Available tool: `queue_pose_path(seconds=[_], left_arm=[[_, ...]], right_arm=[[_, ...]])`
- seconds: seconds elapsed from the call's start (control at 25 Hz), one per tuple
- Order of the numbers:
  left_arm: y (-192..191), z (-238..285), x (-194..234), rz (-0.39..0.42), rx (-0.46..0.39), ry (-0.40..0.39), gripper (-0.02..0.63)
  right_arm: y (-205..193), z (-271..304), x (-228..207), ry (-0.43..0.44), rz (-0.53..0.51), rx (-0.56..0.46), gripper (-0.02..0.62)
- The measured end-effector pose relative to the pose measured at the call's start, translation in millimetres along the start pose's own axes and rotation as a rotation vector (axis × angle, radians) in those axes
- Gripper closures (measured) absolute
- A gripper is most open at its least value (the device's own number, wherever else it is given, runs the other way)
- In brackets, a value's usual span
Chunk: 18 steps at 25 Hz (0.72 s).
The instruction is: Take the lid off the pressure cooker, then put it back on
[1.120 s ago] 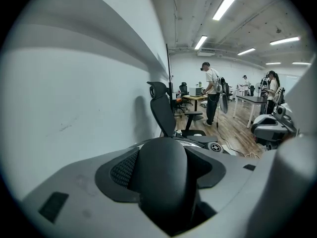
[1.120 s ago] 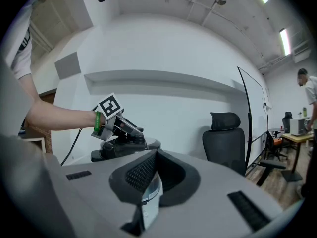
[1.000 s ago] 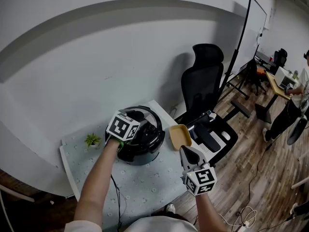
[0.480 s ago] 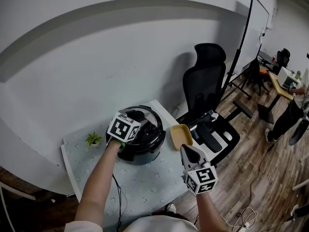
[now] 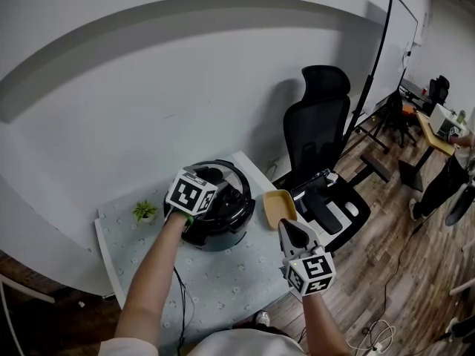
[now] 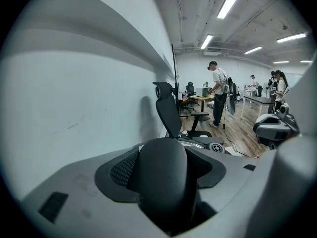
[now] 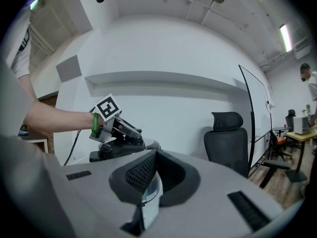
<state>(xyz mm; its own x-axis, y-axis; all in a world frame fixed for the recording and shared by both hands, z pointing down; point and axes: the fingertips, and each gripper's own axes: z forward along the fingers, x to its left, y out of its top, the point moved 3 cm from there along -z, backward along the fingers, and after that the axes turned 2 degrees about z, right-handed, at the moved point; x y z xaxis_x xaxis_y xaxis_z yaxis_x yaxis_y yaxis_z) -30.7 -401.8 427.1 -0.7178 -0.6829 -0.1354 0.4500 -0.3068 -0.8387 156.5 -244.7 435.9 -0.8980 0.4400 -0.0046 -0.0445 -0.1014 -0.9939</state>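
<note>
A: Status?
B: Left tool (image 5: 210, 185) is clamping wide on the lid handle (image 6: 161, 177), and the handle is filling the gap between its jaws. The lid (image 5: 236, 191) is sitting on the pressure cooker (image 5: 223, 232), at 12 o'clock on the desk (image 5: 223, 284).
A: Right tool?
B: Right tool (image 5: 288, 230) is hanging at 4 o'clock from the cooker, jaws closed, holding nothing.
A: Step?
B: I'm reading it as the lid-off grip. Next move is calling for a twist to unlock, then a straight lift.

Cooker (image 5: 223, 227) blocks ctr, yellow tray (image 5: 278, 208) crowds rt, near side free.
</note>
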Motion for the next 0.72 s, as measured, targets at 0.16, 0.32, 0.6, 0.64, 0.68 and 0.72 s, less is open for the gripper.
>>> queue_pose_path(seconds=[0.16, 0.32, 0.6, 0.64, 0.68, 0.72], left_arm=[[0.7, -0.9, 2.5, -0.025, 0.012, 0.028, 0.328], [0.5, -2.0, 5.3, -0.058, 0.025, 0.075, 0.328], [-1.5, -0.9, 8.6, -0.136, 0.047, 0.175, 0.328], [-1.1, -1.0, 9.3, -0.147, 0.048, 0.195, 0.328], [-0.6, -1.1, 9.8, -0.157, 0.048, 0.214, 0.328], [-0.2, -1.0, 10.1, -0.167, 0.049, 0.231, 0.328]], right_arm=[[2.6, 1.3, 0.3, 0.008, 0.0, -0.003, 0.595], [2.9, 0.2, -2.7, 0.011, 0.001, -0.005, 0.595], [2.8, -4.0, -9.6, 0.031, -0.002, -0.01, 0.595], [3.5, -4.1, -10.8, 0.037, -0.003, -0.01, 0.595], [4.6, -4.2, -11.9, 0.044, -0.005, -0.011, 0.595], [5.7, -4.3, -12.7, 0.052, -0.006, -0.012, 0.595]])
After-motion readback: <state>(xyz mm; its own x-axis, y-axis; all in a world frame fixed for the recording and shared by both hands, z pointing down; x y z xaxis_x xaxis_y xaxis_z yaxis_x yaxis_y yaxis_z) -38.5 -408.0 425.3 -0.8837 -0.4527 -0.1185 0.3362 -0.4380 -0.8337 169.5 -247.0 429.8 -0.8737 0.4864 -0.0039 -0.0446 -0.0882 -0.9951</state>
